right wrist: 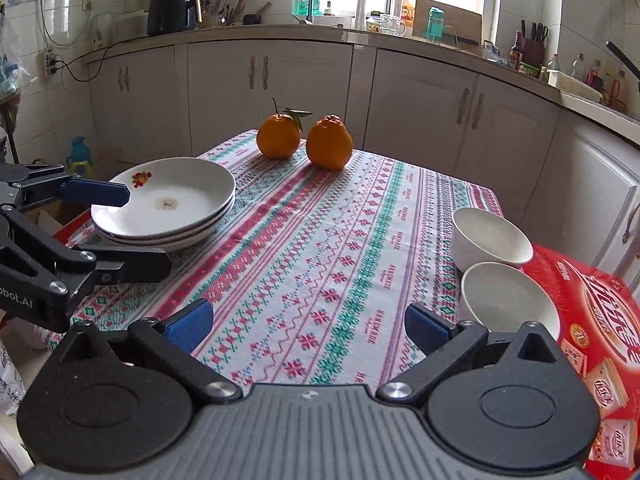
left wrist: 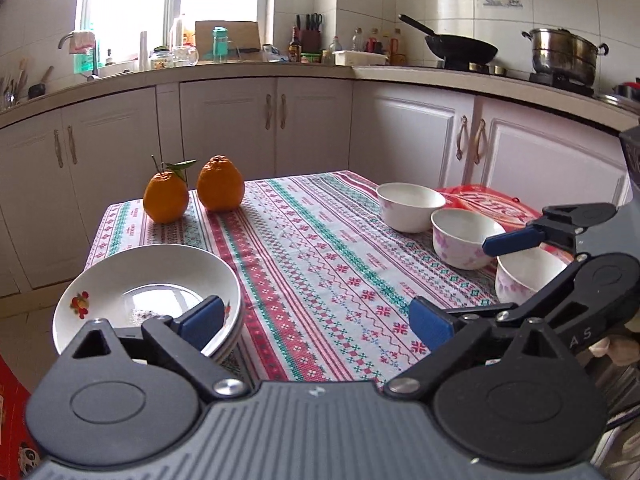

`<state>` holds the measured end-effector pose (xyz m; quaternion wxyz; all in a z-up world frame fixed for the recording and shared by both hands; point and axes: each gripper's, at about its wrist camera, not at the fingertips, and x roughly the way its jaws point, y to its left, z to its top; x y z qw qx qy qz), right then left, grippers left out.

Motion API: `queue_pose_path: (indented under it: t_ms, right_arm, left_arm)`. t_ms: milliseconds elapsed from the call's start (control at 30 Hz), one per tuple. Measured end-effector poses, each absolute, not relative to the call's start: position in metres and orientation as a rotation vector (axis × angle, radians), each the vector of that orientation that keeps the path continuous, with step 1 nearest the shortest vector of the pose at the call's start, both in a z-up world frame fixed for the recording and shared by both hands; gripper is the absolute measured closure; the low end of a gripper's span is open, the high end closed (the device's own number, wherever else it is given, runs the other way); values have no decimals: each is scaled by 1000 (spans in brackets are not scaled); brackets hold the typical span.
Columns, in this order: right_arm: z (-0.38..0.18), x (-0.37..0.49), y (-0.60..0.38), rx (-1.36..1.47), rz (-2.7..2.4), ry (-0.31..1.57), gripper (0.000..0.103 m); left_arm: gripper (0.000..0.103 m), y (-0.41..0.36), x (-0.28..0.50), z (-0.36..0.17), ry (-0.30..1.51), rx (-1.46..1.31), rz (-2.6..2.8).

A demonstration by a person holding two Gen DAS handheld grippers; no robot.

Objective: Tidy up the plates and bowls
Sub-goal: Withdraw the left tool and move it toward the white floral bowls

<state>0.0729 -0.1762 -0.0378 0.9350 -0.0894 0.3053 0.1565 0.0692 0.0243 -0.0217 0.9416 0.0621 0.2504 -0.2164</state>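
A small table with a patterned cloth (left wrist: 320, 248) stands in a kitchen. A stack of white plates (right wrist: 164, 204) sits at the table's left edge. The top plate has a little fruit picture on its rim, and there are a few crumbs in the middle of it.

Three bowls stand in a row along the right edge. The far bowl (left wrist: 410, 206) is white with pale pink flowers. The middle bowl (left wrist: 466, 238) is just beside it, and the near bowl (left wrist: 524, 276) comes next. A red box (right wrist: 592, 304) lies under the cloth's right side, close to the bowls.

Two oranges (left wrist: 194, 196) sit side by side at the far edge of the table. One has a stalk and green leaves.

The left gripper (left wrist: 316, 320) is at the near edge of the table, next to the plates. Its blue fingers (left wrist: 202, 322) are spread wide and nothing is between them. One finger is in front of the plate stack's rim, but you cannot tell if it touches.

The right gripper (right wrist: 308, 324) is at the near edge by the bowls. Its fingers are wide apart too, and they hold nothing.
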Motion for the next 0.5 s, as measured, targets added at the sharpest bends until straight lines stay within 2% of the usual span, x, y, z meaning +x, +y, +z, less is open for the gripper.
queue_pose_path:
  t_ms: [500]
  right_arm:
    - [-33, 45, -264, -89, 94, 620, 0]
  left_arm:
    - [4, -53, 64, -35, 511, 260, -700]
